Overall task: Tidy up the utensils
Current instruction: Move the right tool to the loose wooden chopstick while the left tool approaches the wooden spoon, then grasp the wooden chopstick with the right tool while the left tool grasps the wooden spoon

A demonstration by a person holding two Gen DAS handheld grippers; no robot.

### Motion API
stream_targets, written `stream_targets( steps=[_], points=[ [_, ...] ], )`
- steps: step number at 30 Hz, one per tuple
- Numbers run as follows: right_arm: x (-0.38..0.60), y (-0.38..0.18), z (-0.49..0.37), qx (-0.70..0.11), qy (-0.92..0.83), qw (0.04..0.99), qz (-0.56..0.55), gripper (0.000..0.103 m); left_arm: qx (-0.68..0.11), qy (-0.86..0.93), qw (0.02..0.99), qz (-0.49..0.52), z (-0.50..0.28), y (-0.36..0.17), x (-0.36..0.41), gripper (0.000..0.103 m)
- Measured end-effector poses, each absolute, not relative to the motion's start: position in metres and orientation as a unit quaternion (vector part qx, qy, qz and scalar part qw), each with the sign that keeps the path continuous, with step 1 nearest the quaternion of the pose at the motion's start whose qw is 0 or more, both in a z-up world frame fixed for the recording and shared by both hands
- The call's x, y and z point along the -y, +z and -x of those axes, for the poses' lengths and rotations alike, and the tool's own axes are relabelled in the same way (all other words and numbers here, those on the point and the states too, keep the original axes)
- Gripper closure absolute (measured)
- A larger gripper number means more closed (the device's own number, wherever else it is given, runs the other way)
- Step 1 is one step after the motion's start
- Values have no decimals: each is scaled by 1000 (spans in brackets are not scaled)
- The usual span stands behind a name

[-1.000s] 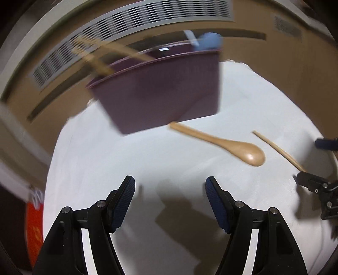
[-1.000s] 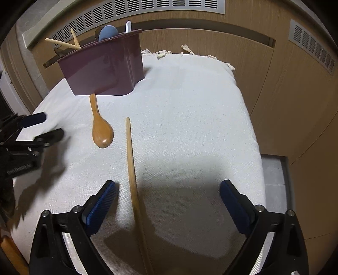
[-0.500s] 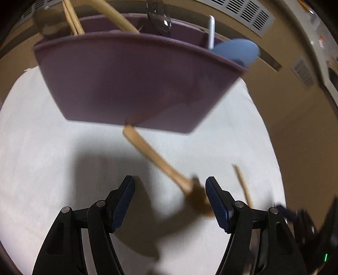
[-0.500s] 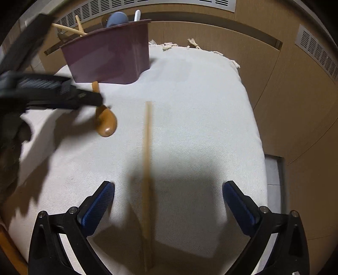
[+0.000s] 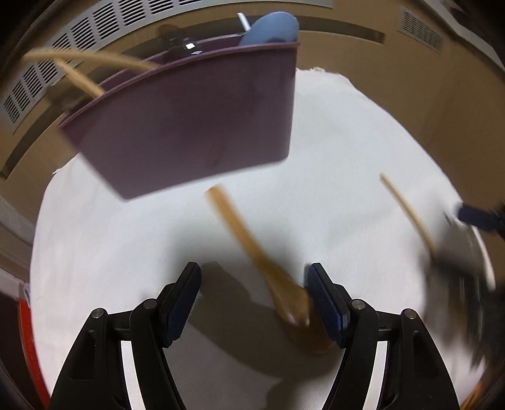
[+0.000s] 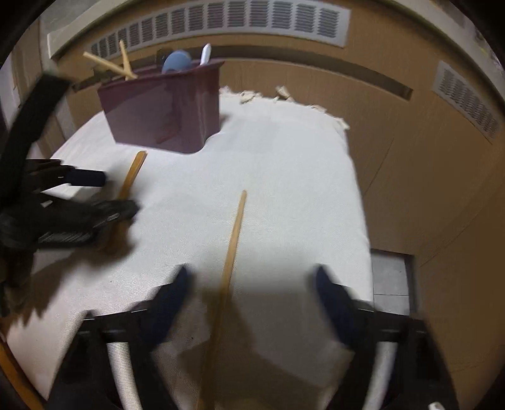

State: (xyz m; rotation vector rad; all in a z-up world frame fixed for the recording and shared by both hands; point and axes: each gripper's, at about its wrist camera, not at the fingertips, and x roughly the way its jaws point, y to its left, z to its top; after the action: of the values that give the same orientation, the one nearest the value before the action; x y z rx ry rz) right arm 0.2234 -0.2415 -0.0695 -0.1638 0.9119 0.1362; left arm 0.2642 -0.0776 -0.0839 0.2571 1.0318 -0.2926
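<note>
Left gripper (image 5: 254, 291): jaws spread wide, nothing grasped. In the left wrist view the wooden spoon (image 5: 262, 261) lies on the white cloth (image 5: 110, 246), running diagonally from frame centre to lower right. Its bowl sits just beside the inner face of the right-hand finger; contact cannot be confirmed because of motion blur.

Purple utensil holder (image 5: 189, 126): upper centre of the left wrist view, standing on the cloth beyond the spoon handle. Pale wooden sticks (image 5: 79, 72) project from its upper-left rim. A blue utensil (image 5: 271, 30) projects from its upper-right corner.

Right gripper (image 6: 252, 296): jaws spread wide, nothing grasped. In the right wrist view a long wooden chopstick (image 6: 228, 261) lies on the cloth, extending from between the blurred fingers at the bottom toward frame centre. The left gripper appears at the left edge of this view, over the spoon.
</note>
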Motion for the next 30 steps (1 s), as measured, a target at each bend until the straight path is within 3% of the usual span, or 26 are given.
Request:
stream_targets(
  steps=[1, 4, 7, 13, 15, 17, 27, 30],
  points=[
    [239, -72, -228, -450, 74, 886, 80, 65, -493, -141, 849, -128, -257, -84, 67, 32],
    [232, -77, -234, -461, 78, 880, 82, 73, -502, -139, 843, -132, -244, -82, 40, 32],
    [222, -76, -231, -464, 90, 877, 83, 94, -520, -154, 835, -94, -241, -81, 17, 32],
    [202, -74, -215, -456, 121, 877, 95, 96, -512, -198, 834, -62, -258, -76, 40, 35],
    [201, -69, -211, -449, 125, 880, 96, 96, -508, -218, 829, -81, -266, -76, 55, 53],
    [204, -65, -208, -444, 125, 883, 92, 96, -506, -225, 827, -97, -274, -76, 66, 60],
    [218, -69, -208, -444, 128, 884, 68, 96, -524, -214, 814, -127, -315, -76, 104, 78],
    [219, -67, -213, -444, 137, 883, 63, 96, -529, -221, 808, -137, -317, -82, 113, 78]
  ],
)
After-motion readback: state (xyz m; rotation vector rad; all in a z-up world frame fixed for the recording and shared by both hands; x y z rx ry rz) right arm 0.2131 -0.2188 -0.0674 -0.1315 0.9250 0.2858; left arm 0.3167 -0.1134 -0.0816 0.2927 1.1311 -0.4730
